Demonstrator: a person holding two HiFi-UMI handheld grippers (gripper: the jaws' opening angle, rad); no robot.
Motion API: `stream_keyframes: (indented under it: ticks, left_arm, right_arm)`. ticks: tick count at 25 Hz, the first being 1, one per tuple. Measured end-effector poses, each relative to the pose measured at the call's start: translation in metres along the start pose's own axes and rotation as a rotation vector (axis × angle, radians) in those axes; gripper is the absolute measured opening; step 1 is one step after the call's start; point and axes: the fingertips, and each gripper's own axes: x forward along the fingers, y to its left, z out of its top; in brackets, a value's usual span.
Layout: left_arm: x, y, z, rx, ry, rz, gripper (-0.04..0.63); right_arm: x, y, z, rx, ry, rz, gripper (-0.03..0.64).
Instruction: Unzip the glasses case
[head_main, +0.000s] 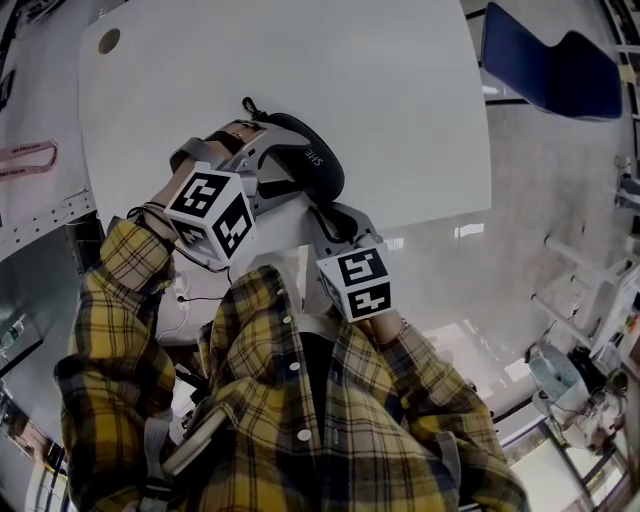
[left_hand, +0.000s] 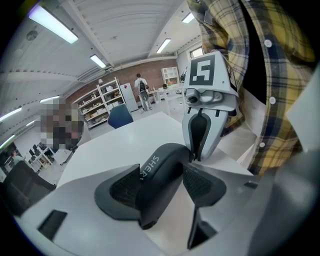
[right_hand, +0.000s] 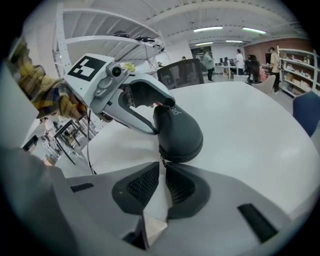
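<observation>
Glasses case (head_main: 312, 165), black, is lying near the white table's (head_main: 330, 70) front edge, the left gripper (left_hand: 161, 169) clamping its middle between 2 jaws, the right gripper (right_hand: 162, 167) pinching the zipper pull (right_hand: 161, 160) at 1 end.

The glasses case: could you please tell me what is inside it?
Its inside is hidden: the glasses case is zipped shut. Outside, the left tongs clamp it and the right tongs pinch its zipper pull.
</observation>
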Motion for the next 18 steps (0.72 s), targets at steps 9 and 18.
stream_keyframes:
  ticks: [9, 18]
  left_arm:
    - [0.0, -0.001, 0.01, 0.009, -0.007, 0.012, 0.255]
    - [0.0, -0.002, 0.0, 0.02, -0.022, 0.036, 0.256]
  right_arm:
    - [-0.007, -0.008, 0.002, 0.145, -0.019, -0.098, 0.027]
    - [0.001, -0.002, 0.002, 0.073, 0.0, -0.091, -0.002]
